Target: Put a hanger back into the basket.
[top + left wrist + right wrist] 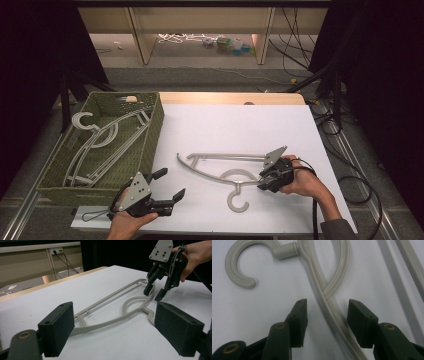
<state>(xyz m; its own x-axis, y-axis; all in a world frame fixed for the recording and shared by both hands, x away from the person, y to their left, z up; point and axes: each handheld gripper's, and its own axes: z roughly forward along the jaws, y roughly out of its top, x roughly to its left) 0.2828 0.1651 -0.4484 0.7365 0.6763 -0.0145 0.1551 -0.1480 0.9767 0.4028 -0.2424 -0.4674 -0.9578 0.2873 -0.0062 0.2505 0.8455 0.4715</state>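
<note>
Hanger [220,175] — smooth grey plastic, looped, hook-ended — lies between right tool [263,181] pads.

A pale grey hanger [220,172] lies on a white table [240,125]. The basket [152,135] is woven olive green, holding more grey hangers [107,137]. Both grippers [167,192] [262,181] have black jaws and grey plates.

One grey plastic hanger [225,172] on the worktop [240,125], two hangers [107,140] in one woven basket [152,145], two grippers.
</note>
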